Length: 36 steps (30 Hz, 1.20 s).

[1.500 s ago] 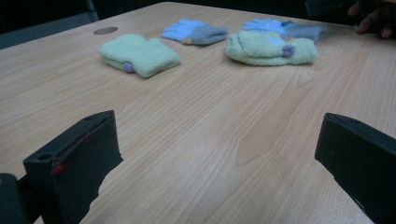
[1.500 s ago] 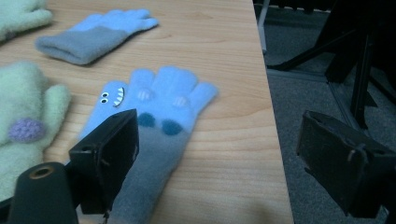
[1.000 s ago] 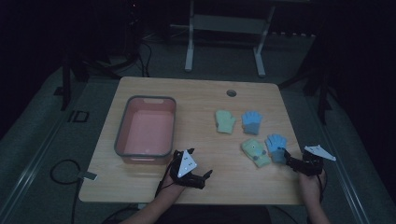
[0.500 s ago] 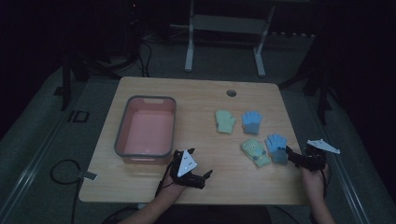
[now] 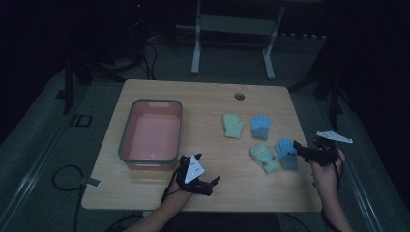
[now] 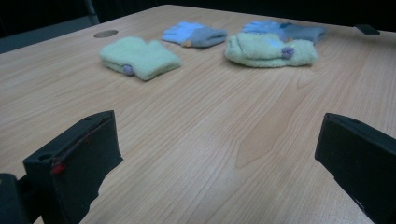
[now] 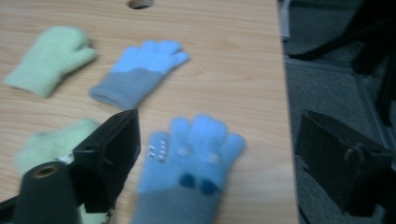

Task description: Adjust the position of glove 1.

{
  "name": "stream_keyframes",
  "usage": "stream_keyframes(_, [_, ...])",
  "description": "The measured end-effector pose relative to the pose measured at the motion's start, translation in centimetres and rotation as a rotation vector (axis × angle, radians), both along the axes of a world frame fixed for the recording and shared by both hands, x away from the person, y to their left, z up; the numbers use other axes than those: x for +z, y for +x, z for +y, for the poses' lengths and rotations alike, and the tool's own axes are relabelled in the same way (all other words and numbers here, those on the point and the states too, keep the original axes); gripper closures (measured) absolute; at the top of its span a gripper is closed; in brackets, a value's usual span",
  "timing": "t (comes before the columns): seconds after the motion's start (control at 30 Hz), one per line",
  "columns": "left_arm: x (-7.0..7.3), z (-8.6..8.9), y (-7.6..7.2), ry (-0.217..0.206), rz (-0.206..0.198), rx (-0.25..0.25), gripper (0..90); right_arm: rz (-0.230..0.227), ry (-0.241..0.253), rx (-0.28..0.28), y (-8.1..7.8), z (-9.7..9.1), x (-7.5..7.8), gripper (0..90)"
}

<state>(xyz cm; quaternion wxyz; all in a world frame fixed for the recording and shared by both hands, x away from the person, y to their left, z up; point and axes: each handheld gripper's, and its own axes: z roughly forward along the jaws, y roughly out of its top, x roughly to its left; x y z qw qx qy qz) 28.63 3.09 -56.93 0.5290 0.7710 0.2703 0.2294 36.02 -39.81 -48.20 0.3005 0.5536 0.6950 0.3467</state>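
Two pairs of gloves lie on the right half of the wooden table (image 5: 203,104): a green mitten (image 5: 233,125) and a blue glove (image 5: 261,126) farther back, another green mitten (image 5: 264,157) and a blue glove (image 5: 286,153) nearer. My right gripper (image 5: 300,151) is open by the table's right edge, pointing left at the near blue glove. In the right gripper view this glove (image 7: 194,163) lies between the spread jaws of the right gripper (image 7: 222,140), with one jaw out past the table edge. My left gripper (image 5: 212,186) rests open near the front edge, and the left gripper view has it (image 6: 215,154) holding nothing.
A grey-rimmed pink tray (image 5: 126,130) stands empty on the table's left half. A round cable hole (image 5: 239,96) sits near the far edge. Bare wood lies between the tray and the gloves. A cable (image 5: 63,176) lies on the floor at left.
My right gripper has shifted a little farther from the person, along the table's right edge beside the near blue glove. The left gripper has stayed put.
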Motion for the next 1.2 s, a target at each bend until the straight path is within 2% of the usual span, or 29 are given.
stream_keyframes(0.07, [0.0, 0.0, 0.0, 0.003, -0.001, -0.001, 0.2, -0.012, 0.005, 0.008, 0.2, 0.6, 0.3, 12.3])
stream_keyframes(0.23, [0.0, 0.0, 0.0, 0.005, -0.001, -0.002, 0.2, -0.013, -0.026, 0.018, 1.1, 2.2, 0.9, 11.3])
stream_keyframes(0.43, [0.0, -0.1, 0.0, 0.007, -0.002, -0.002, 0.2, -0.016, -0.005, 0.07, 1.8, 3.6, 1.8, 13.4])
stream_keyframes(0.67, [0.0, -0.1, 0.0, 0.007, -0.001, -0.003, 0.1, -0.013, 0.002, 0.095, 3.1, 5.1, 2.7, 14.9])
stream_keyframes(0.77, [0.0, -0.1, 0.0, 0.009, 0.0, -0.003, 0.2, -0.007, -0.009, 0.11, 3.6, 5.8, 3.0, 16.5])
stream_keyframes(1.2, [0.0, -0.1, -0.1, 0.013, -0.005, 0.0, 0.2, -0.015, 0.003, 0.171, 5.8, 9.3, 3.6, 26.6])
